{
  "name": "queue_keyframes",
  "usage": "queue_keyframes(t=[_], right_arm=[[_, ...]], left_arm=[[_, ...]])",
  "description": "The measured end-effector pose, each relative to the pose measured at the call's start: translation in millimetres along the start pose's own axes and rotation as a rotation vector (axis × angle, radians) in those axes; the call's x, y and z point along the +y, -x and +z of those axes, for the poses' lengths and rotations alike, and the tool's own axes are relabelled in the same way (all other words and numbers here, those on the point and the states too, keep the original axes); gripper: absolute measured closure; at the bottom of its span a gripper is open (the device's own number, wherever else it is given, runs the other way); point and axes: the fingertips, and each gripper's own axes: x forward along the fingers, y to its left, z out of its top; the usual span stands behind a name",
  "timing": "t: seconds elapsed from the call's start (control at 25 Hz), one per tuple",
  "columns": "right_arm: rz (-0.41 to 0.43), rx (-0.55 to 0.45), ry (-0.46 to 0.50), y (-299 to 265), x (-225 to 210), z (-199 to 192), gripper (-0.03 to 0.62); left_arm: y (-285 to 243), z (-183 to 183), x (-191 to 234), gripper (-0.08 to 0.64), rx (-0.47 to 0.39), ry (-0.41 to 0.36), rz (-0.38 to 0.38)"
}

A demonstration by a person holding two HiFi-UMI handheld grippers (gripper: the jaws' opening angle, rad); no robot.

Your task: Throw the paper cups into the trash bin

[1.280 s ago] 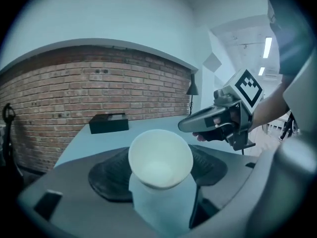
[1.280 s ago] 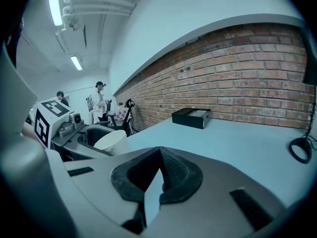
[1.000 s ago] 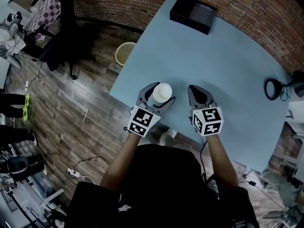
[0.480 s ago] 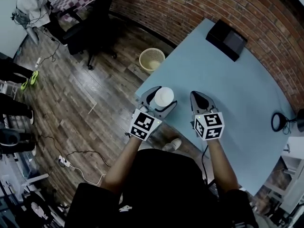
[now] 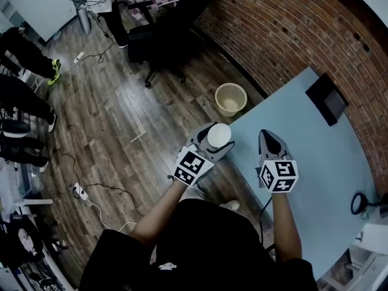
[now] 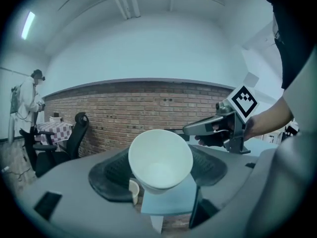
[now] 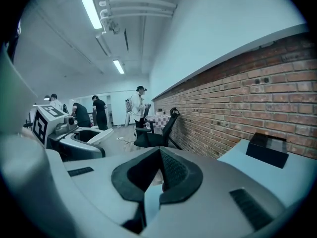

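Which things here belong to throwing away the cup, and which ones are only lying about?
For the job:
- paper cup, held in the left gripper
- trash bin, on the floor

Lying about:
- black box, on the table
- office chair

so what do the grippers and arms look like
The left gripper and right gripper are both grey moulded shells with tapered jaws lined in black ribbed pads. Each carries a white cube printed with black square markers. The person wears a black short-sleeved top, and the arms are bare below the sleeves.
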Motion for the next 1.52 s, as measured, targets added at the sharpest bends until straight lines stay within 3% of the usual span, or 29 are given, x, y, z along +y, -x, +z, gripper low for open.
queue_keyframes(t=[0.44,0.76,1.16,1.52], right_arm=[[0.128,0.012,0.059,-92,90,32,0.597],[0.161,0.012,0.091,-137,127,50,0.597],[0.179,0.015,0.119,-172,157,60,0.597],[0.202,0.03,0.143,-189,167,66,0.597]], left_arm=[[77,0,111,0.222,-0.044,0.05,0.134],[115,-1,169,0.224,-0.057,0.053,0.208],[142,-5,211,0.225,-0.077,0.062,0.248],[150,-10,225,0.225,-0.08,0.089,0.267]])
